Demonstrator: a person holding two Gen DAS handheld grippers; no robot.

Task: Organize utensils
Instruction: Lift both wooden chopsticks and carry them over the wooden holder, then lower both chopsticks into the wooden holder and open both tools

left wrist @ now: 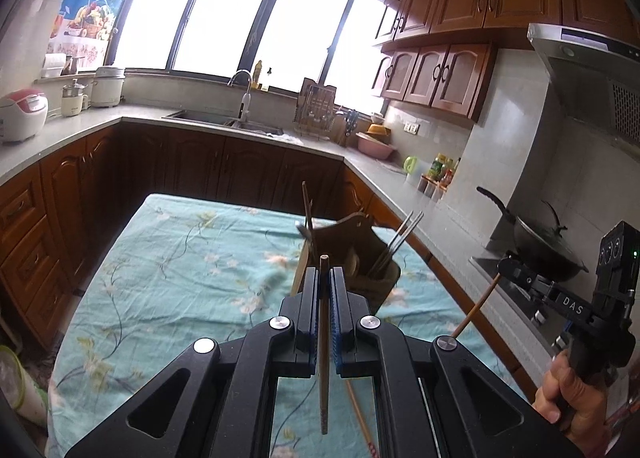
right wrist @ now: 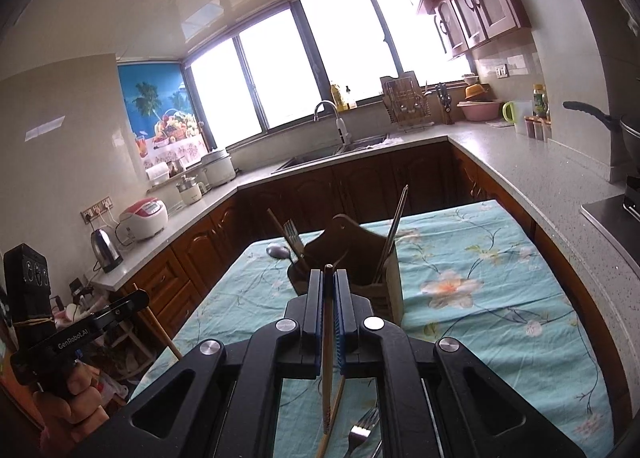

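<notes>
My left gripper (left wrist: 325, 272) is shut on a wooden chopstick (left wrist: 324, 354) that stands upright between its jaws. My right gripper (right wrist: 328, 274) is shut on another wooden chopstick (right wrist: 327, 358), also upright. Both are raised above the table, near side of a brown wooden utensil holder (right wrist: 360, 254), also in the left wrist view (left wrist: 352, 242). The holder stands on the floral cloth and holds metal chopsticks (right wrist: 394, 234), a fork (right wrist: 291, 232), a spoon (right wrist: 278, 251) and a wooden chopstick (left wrist: 307, 206). A fork (right wrist: 362, 428) and a loose chopstick (right wrist: 334, 414) lie on the cloth below my right gripper.
The table has a teal floral cloth (left wrist: 180, 270). Counters run around it, with a sink (left wrist: 224, 118), rice cooker (left wrist: 22, 114), kettle (right wrist: 106, 250) and a wok (left wrist: 544, 246) on the stove at the right. Another chopstick (left wrist: 360, 414) lies on the cloth.
</notes>
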